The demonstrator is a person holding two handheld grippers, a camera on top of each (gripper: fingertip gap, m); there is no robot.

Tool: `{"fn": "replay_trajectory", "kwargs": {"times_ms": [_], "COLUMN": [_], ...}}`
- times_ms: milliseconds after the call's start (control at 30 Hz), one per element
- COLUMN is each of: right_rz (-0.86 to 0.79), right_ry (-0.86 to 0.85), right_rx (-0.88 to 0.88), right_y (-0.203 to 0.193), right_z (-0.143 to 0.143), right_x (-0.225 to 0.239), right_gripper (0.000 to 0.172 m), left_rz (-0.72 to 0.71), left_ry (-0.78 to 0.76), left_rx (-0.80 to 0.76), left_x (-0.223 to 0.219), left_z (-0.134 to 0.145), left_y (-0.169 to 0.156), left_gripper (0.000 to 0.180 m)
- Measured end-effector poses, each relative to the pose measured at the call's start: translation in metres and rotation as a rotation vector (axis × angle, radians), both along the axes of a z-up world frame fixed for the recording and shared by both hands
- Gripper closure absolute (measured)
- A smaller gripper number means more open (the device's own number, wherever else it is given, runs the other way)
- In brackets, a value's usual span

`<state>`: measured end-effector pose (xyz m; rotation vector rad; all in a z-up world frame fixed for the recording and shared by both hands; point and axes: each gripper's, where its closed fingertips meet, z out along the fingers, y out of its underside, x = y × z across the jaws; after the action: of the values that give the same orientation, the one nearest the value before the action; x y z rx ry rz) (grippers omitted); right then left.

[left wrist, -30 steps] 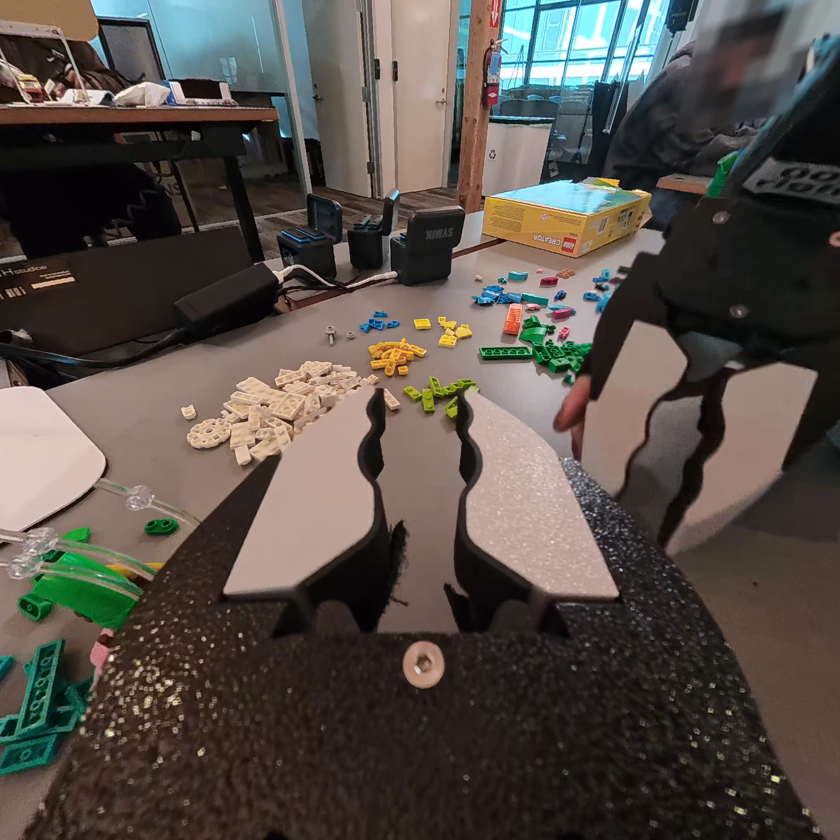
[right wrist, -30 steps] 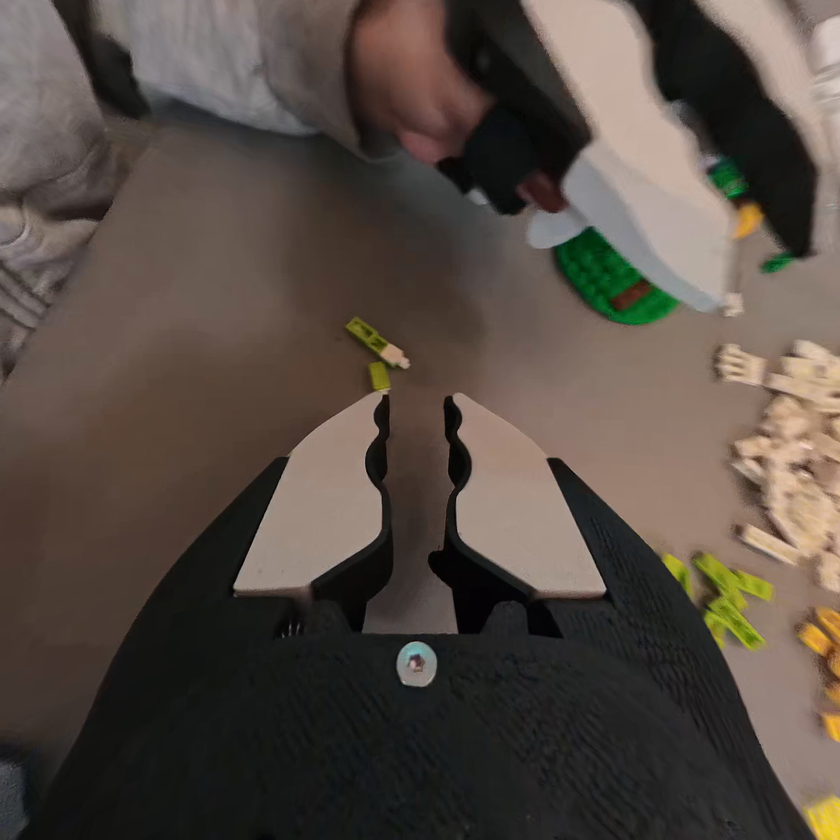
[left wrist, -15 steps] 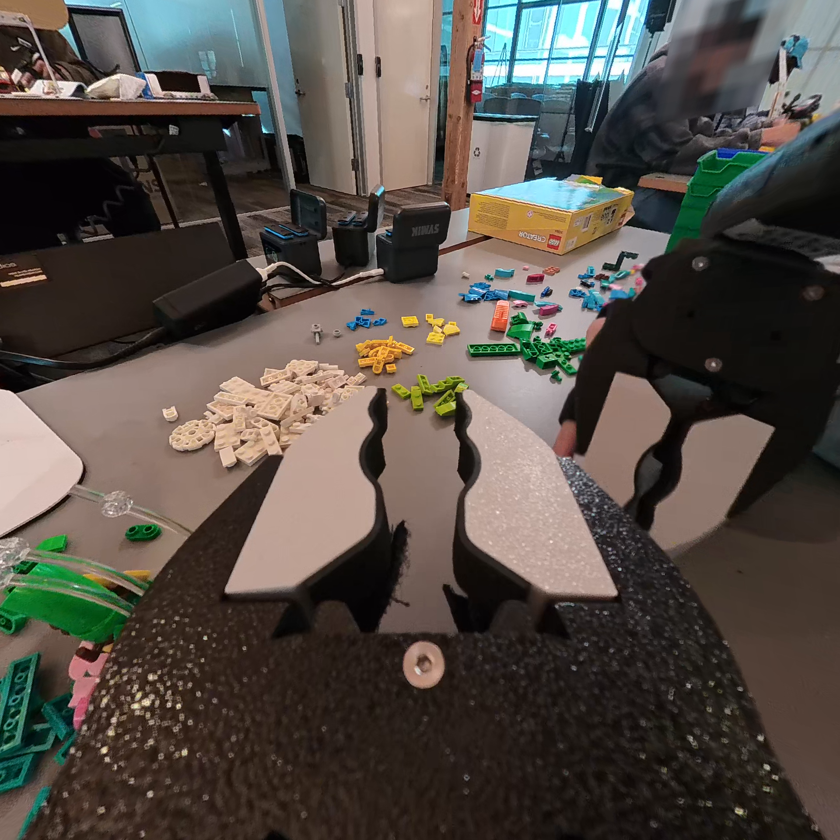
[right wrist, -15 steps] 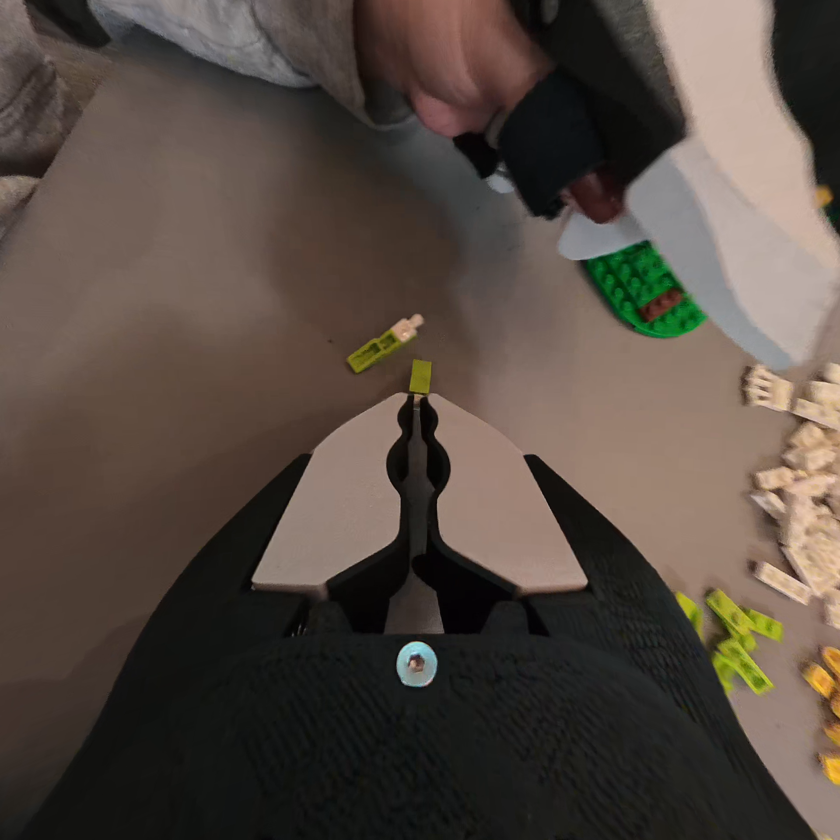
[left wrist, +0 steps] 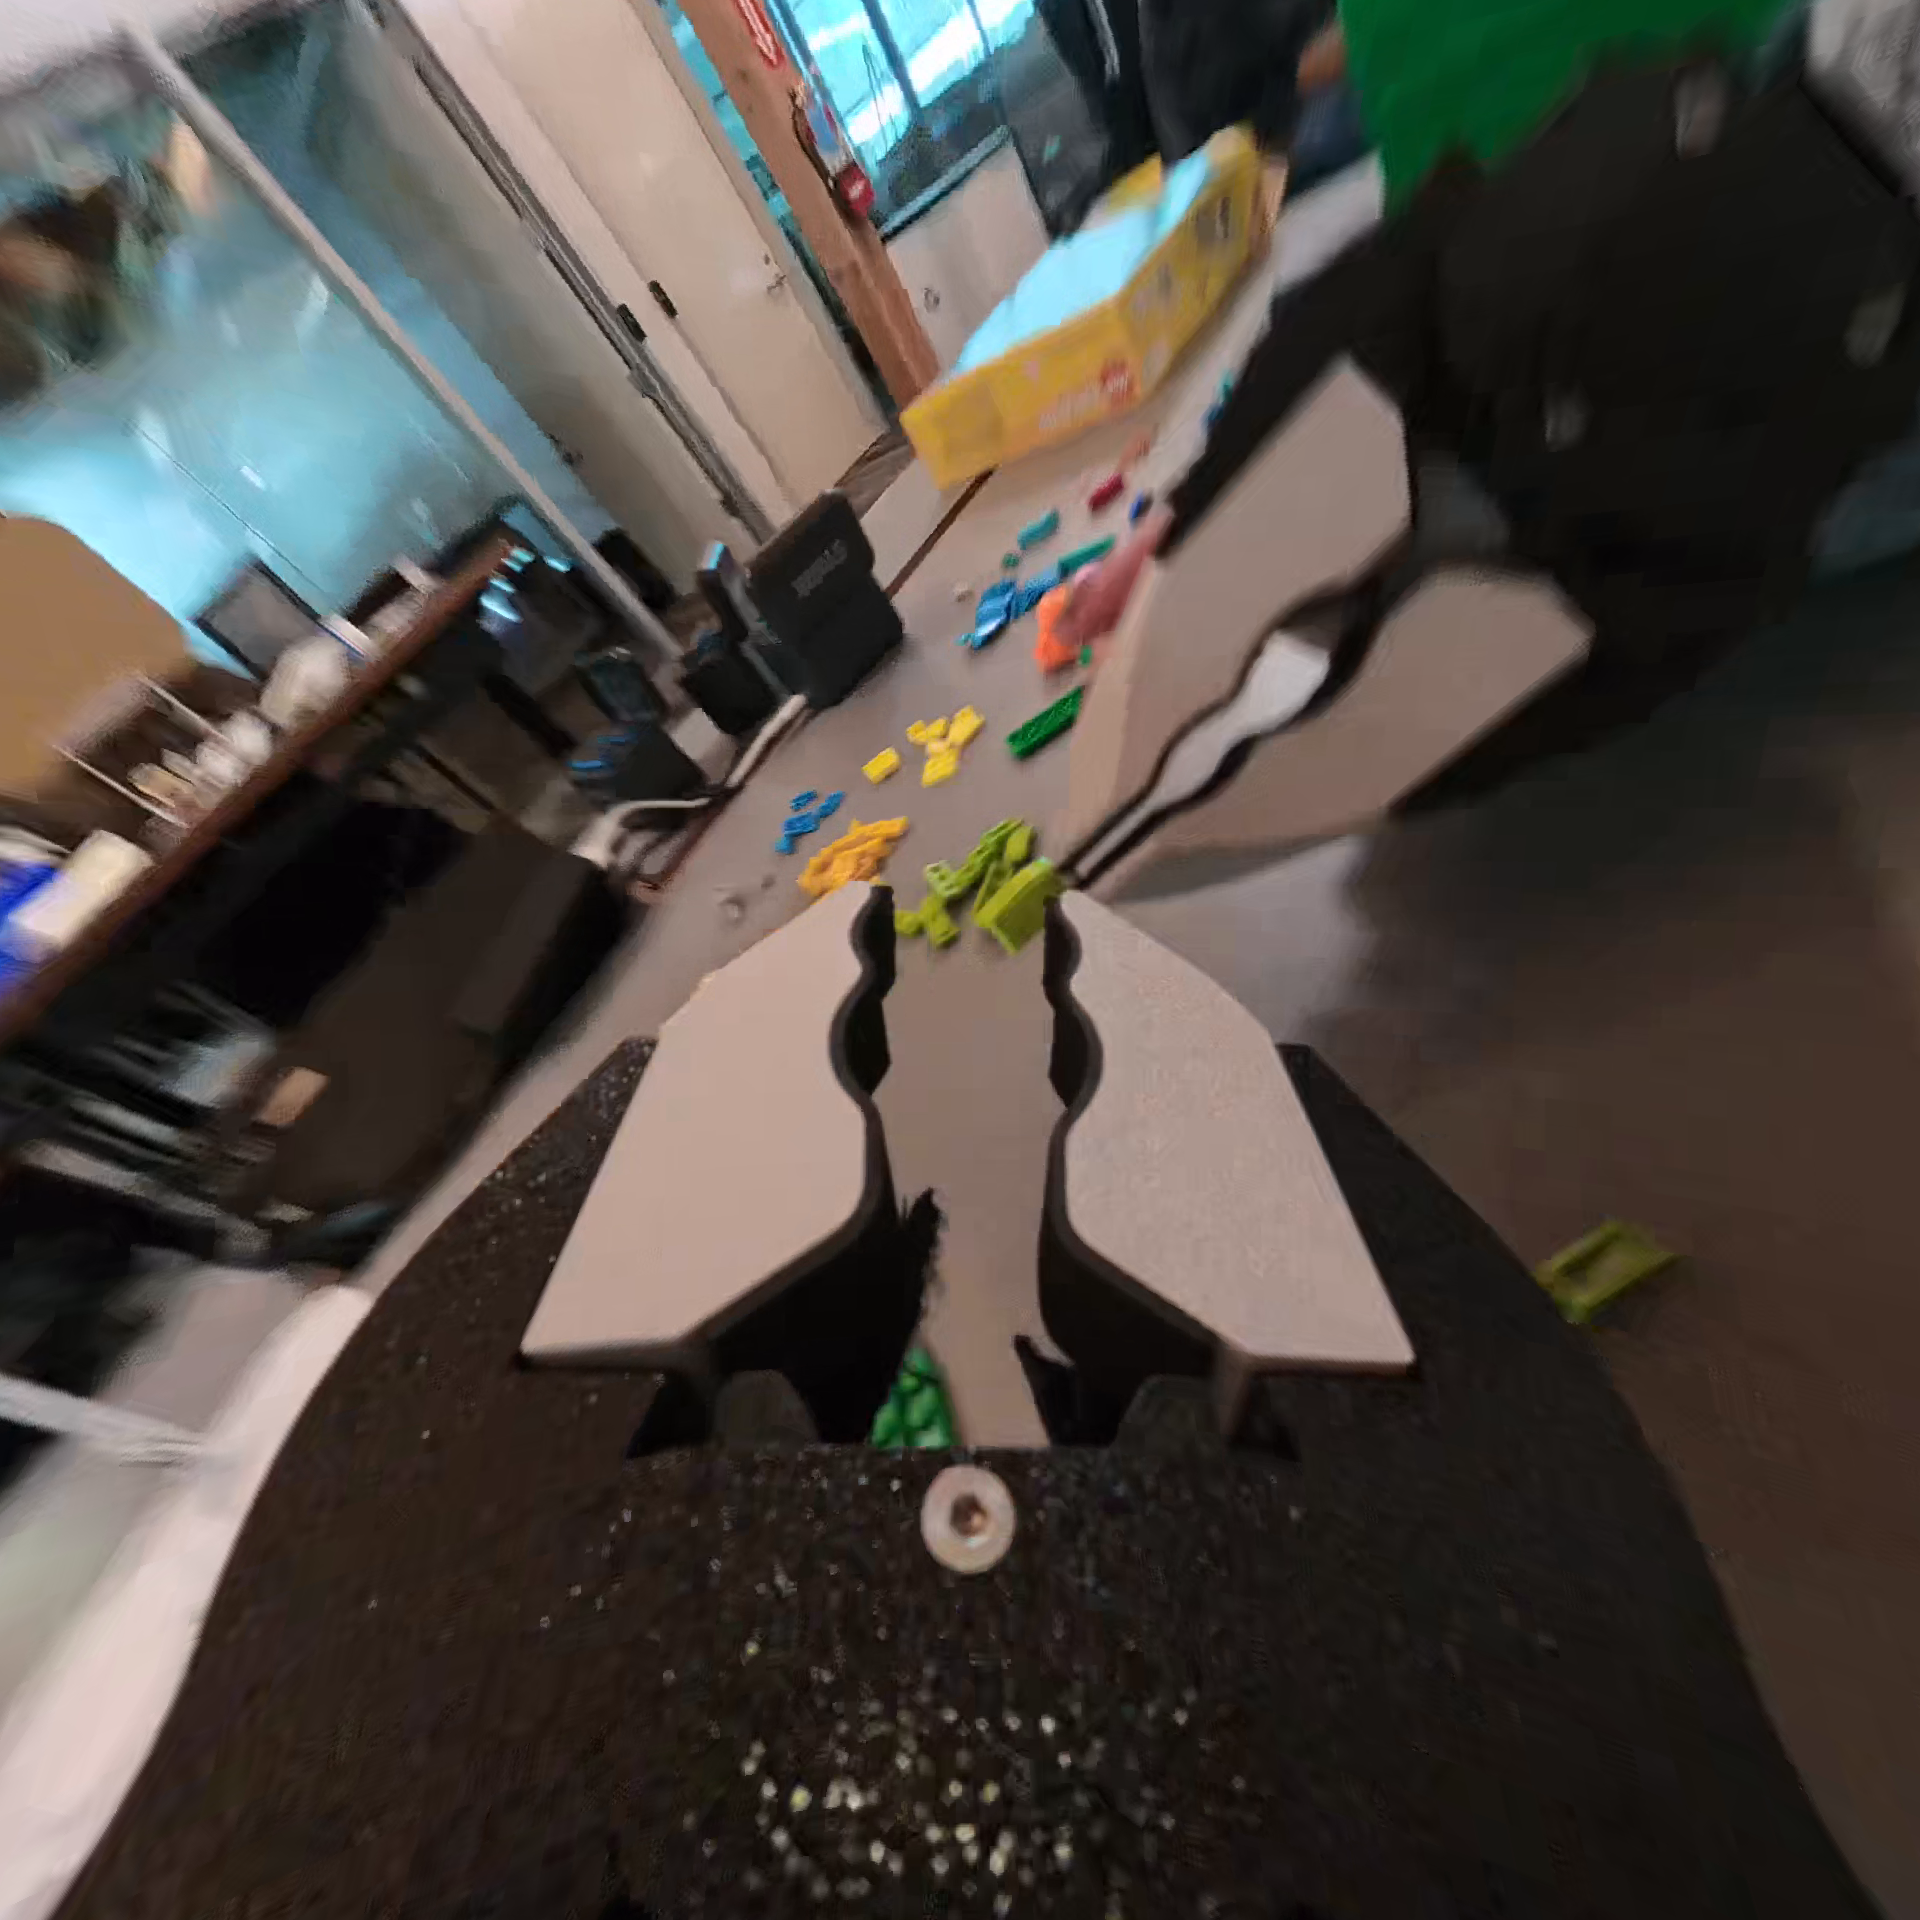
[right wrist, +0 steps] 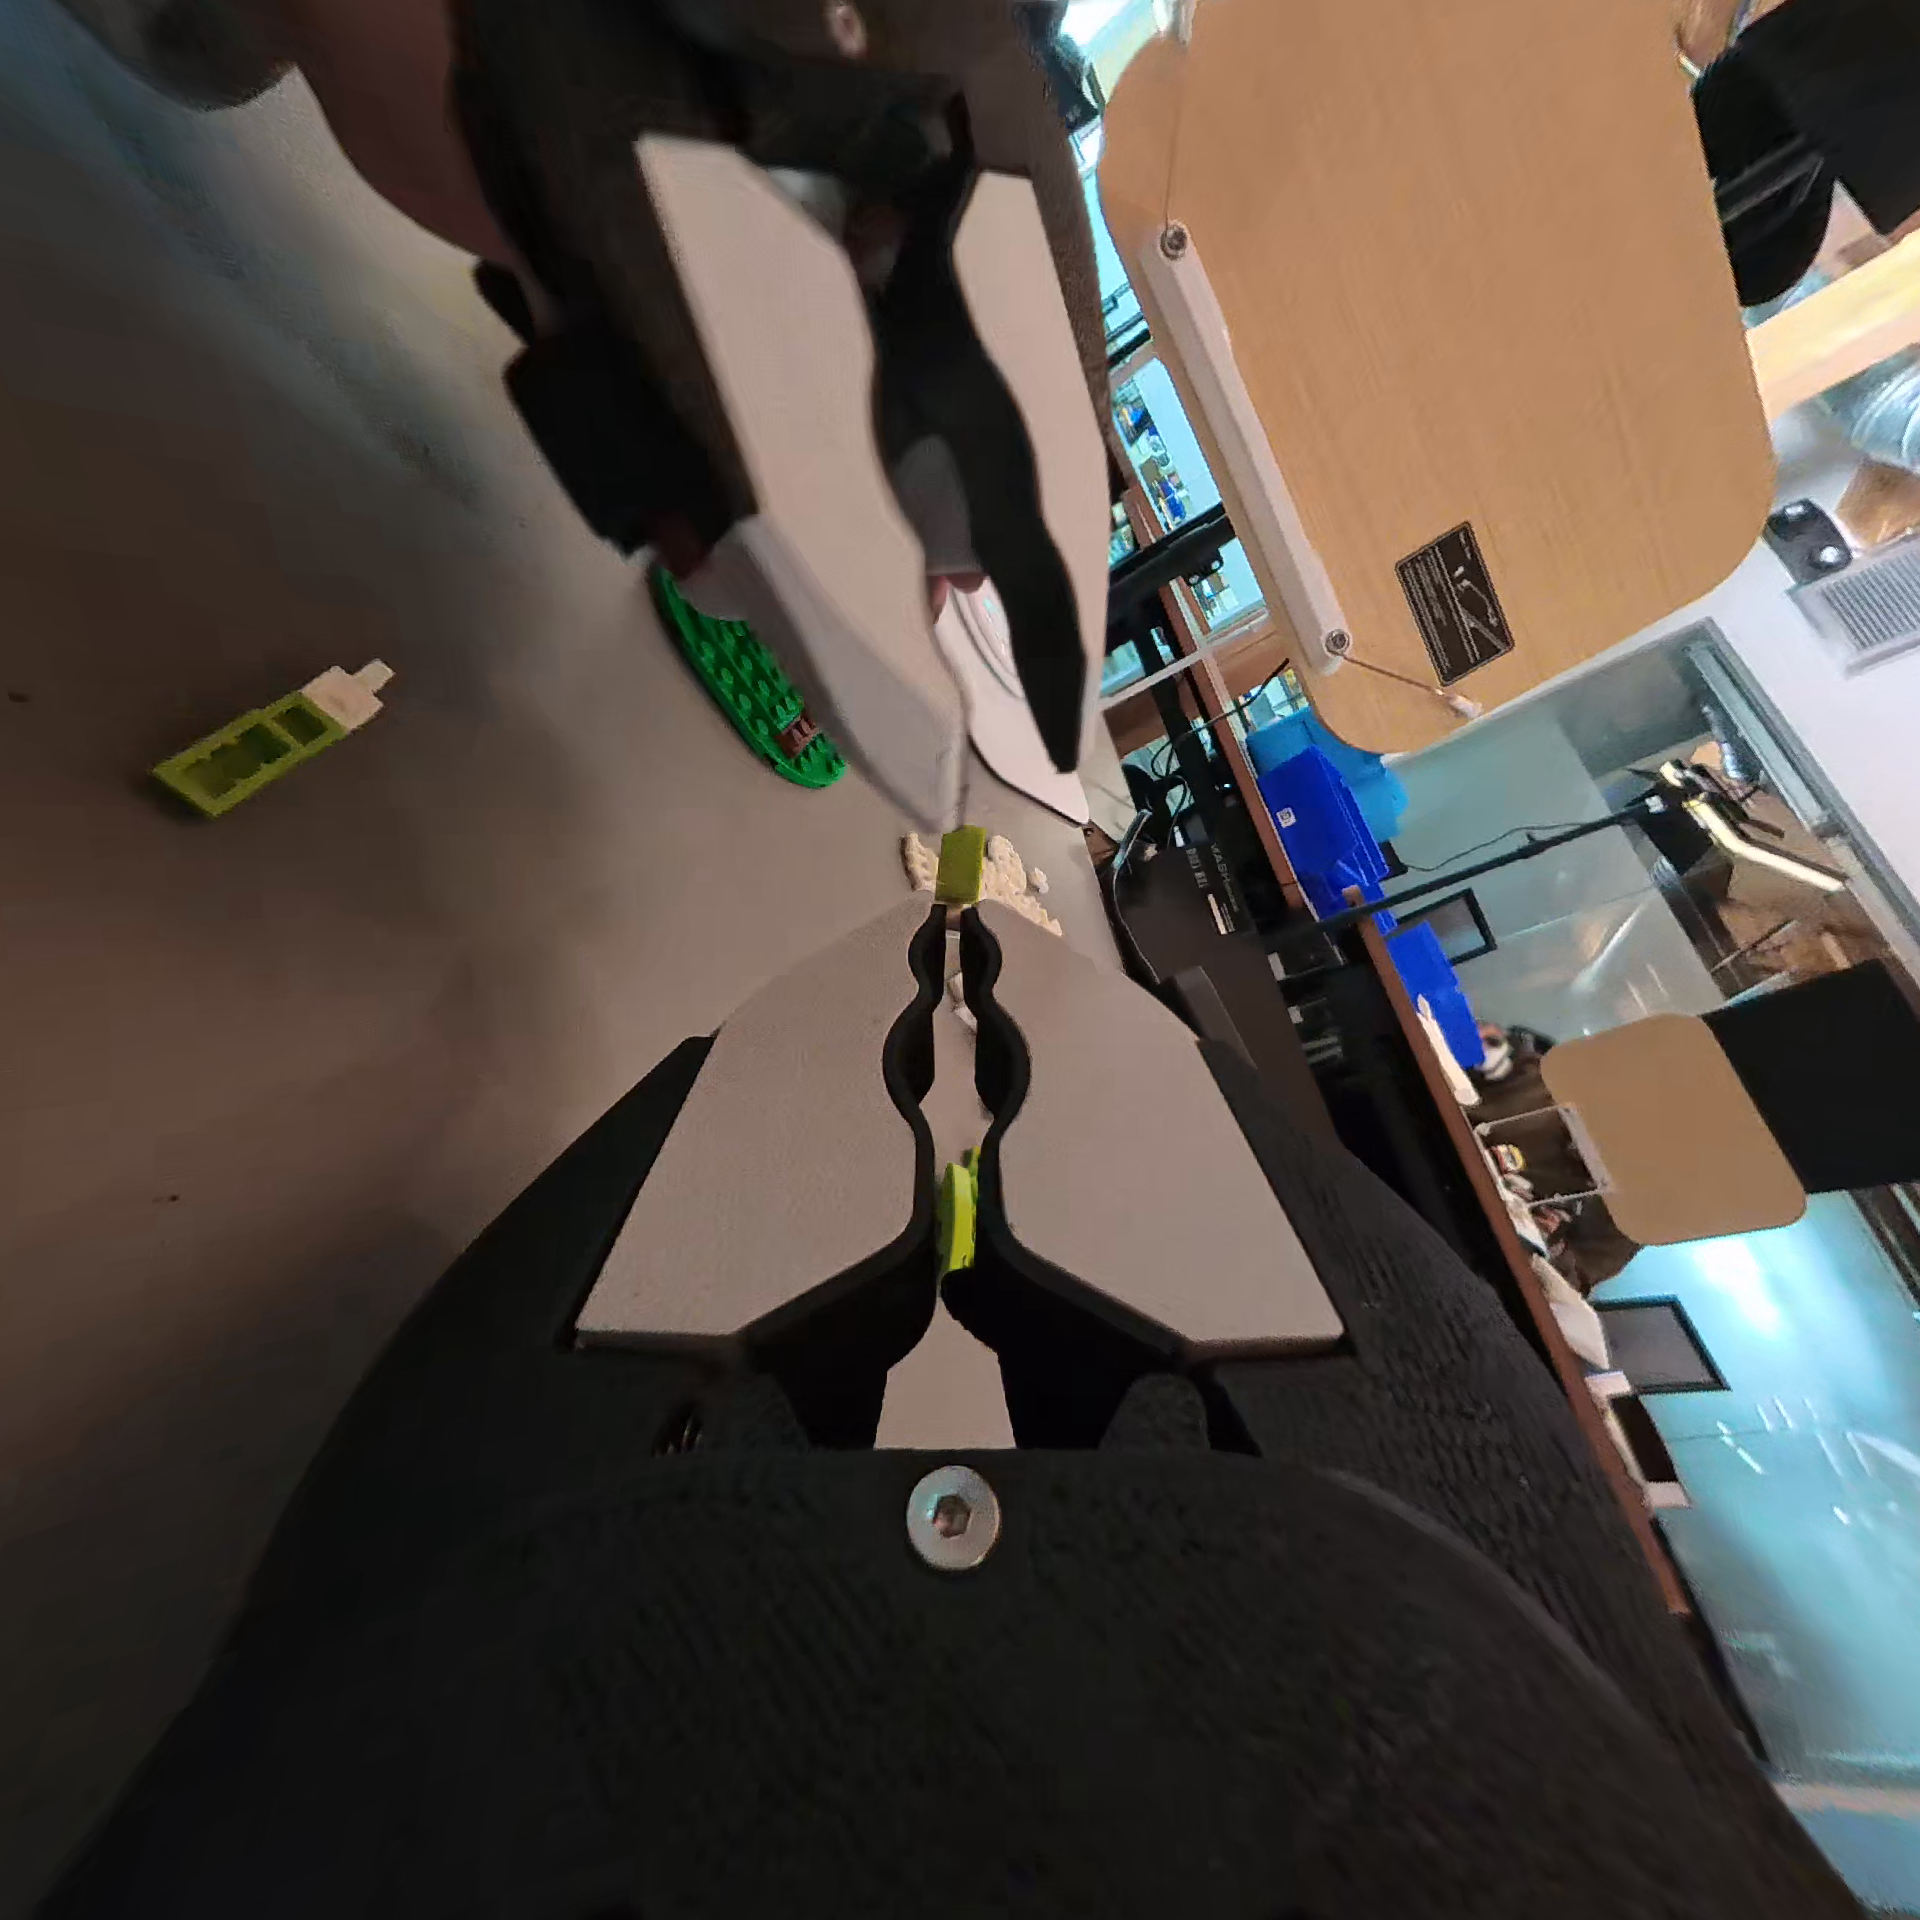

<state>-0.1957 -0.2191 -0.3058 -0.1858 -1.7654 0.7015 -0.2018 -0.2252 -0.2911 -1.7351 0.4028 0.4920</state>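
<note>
Lime-green small plastic tile [right wrist: 958, 864] sits clamped at the tips of the right gripper [right wrist: 954, 910], long axis pointing onward at the left gripper [right wrist: 961, 769], whose parted fingers hold nothing, just beyond, above the grey surface [right wrist: 312, 987].

writing shows in several places, none copied here. a yellow box [left wrist: 1091, 384] on the table carries printing on its side, probably a brand mark, too blurred to read. a black case [left wrist: 821, 603] bears pale lettering. a black label [right wrist: 1451, 603] sits on the wooden board [right wrist: 1455, 312], white lettering on a black unit [right wrist: 1216, 878], and a small white sticker on a blue bin [right wrist: 1320, 800].
</note>
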Motion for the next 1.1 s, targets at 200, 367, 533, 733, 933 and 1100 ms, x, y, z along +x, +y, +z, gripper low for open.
{"fn": "replay_trajectory", "kwargs": {"times_ms": [200,367,533,733,933,1100], "right_rz": [0.020,0.017,0.047,0.116,0.362,0.436], "right_ry": [-0.014,-0.047,-0.117,-0.307,-0.472,-0.537], "right_rx": [0.061,0.093,0.051,-0.434,-1.034,-1.177], "right_y": [-0.001,-0.001,-0.004,-0.007,-0.013,-0.014], "right_z": [-0.005,-0.011,-0.015,0.004,0.045,0.050], "right_x": [0.004,0.005,0.009,0.011,0.021,0.023], "right_gripper": [0.170,0.170,0.170,0.157,0.153,0.160], "left_rz": [0.025,0.044,-0.011,-0.091,-0.384,-0.438], "left_ry": [0.377,0.419,0.401,-0.202,-0.824,-0.924], "left_rx": [-0.110,-0.112,-0.199,-0.114,0.116,0.130], "left_x": [0.005,0.003,0.010,0.016,0.034,0.041], "left_z": [-0.023,-0.023,-0.035,-0.018,0.025,0.025], "left_y": [0.004,0.005,0.005,0.005,-0.002,0.001], "left_gripper": [0.164,0.164,0.173,0.174,0.174,0.174]}}
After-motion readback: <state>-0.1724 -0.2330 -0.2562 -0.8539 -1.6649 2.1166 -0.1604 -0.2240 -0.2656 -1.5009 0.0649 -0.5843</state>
